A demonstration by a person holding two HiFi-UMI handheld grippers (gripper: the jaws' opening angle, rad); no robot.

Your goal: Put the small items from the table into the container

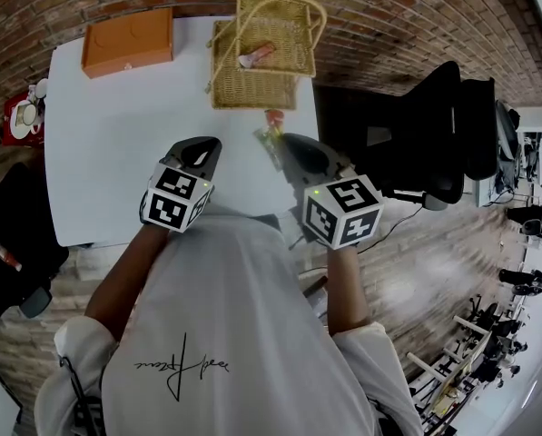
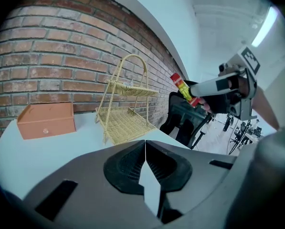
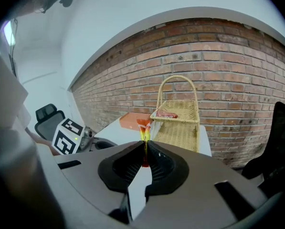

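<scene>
White shirt fabric (image 1: 243, 334) fills the foreground of the head view. Beyond it, the left hand-held gripper (image 2: 145, 143) sits over the smooth white counter (image 1: 116, 153) with its ribbed black pads pressed together and nothing between them. The right hand-held gripper (image 3: 145, 144) pinches a thin, flat, glossy sachet (image 3: 144, 128), red with a yellow band. The sachet is held clear of the counter near its right edge. Its long axis runs out from the jaw tips, and its free end points toward the two-tier woven wicker basket (image 1: 252, 84) by the brick wall. A pinkish packet (image 1: 255, 55) lies in the basket's upper tray, and a boxy orange case (image 1: 128, 41) sits to the left of the basket.
</scene>
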